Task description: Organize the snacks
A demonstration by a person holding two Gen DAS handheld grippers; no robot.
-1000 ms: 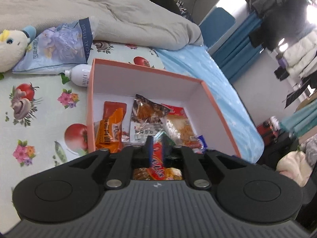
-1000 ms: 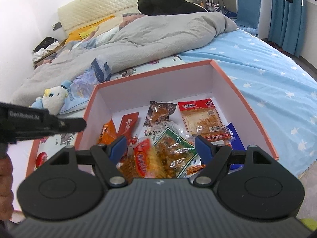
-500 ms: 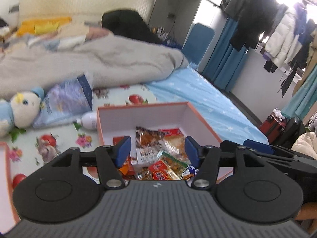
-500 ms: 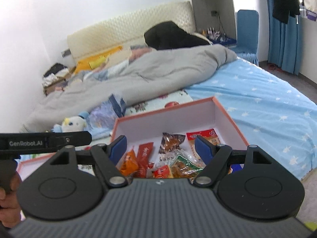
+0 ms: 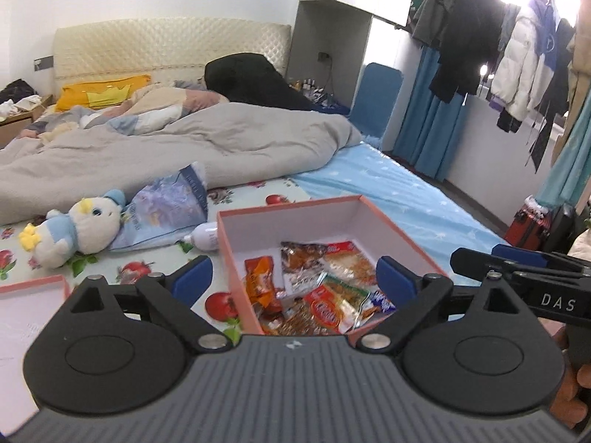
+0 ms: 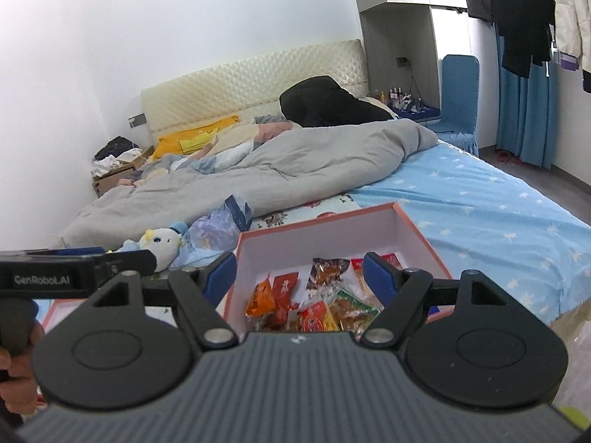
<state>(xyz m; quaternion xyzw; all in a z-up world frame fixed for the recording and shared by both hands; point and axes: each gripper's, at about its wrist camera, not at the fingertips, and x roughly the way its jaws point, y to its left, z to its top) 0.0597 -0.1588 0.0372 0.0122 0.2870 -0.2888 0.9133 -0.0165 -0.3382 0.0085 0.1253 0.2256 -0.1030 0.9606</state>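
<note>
Left wrist view: my left gripper (image 5: pixel 291 278) has just been opening — jaws wide apart, nothing between them. Beyond them the snacks (image 5: pixel 317 289) lie in the pink box (image 5: pixel 391 221) on the bed; "DAS" reads on the other tool.

Right wrist view: right gripper (image 6: pixel 299 275) jaws apart, empty; "GenRobot.AI" legible at left. I judge the packing done — next, probably the lid (image 5: pixel 22 299).

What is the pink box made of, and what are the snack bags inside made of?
The pink box looks like stiff matte cardboard: straight thin walls, sharp corners, no shine. The snack bags look like thin glossy plastic film: crinkled, catching light, some see-through.
</note>
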